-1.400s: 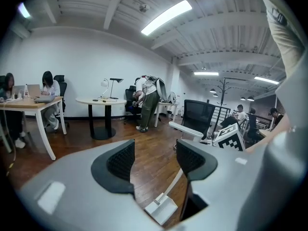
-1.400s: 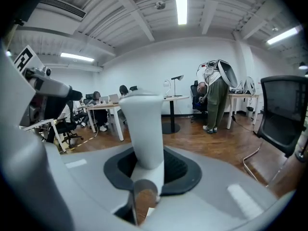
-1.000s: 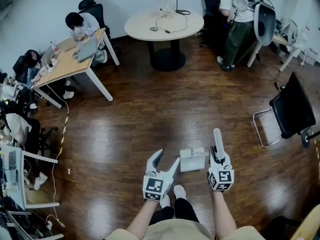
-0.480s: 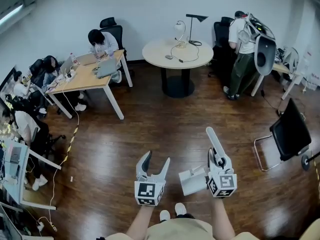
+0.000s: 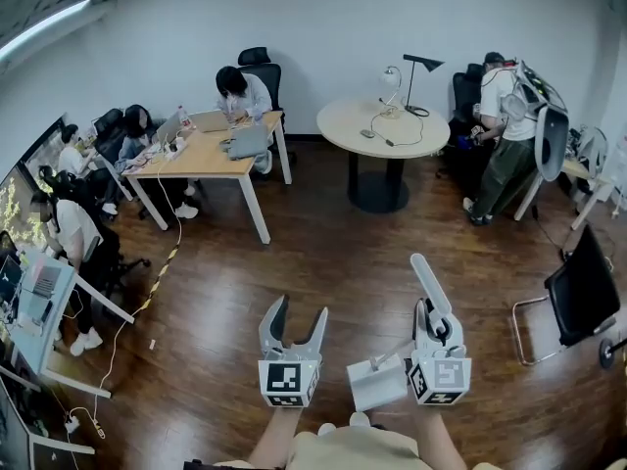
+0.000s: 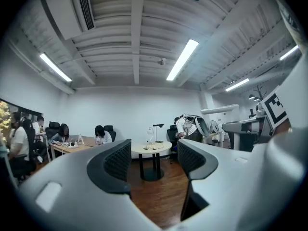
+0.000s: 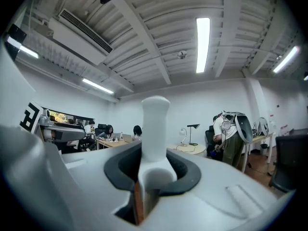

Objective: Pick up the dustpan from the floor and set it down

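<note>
Left claw: empty, jaws parted, just been opening. The white plastic dustpan hangs clear of the dark wooden floor, at 4 o'clock from the left claw, its long handle running to 11 o'clock. Right claw: clenched on that handle, so it is the nearer one

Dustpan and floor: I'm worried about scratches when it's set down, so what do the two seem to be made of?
The dustpan is probably moulded plastic, pale grey-white with a satin finish; its colour is uniform and its handle smoothly rounded. The floor looks like dark wood planks or wood-look laminate, and which one is unclear; plank seams show, and the glossy surface reflects light in patches.
</note>
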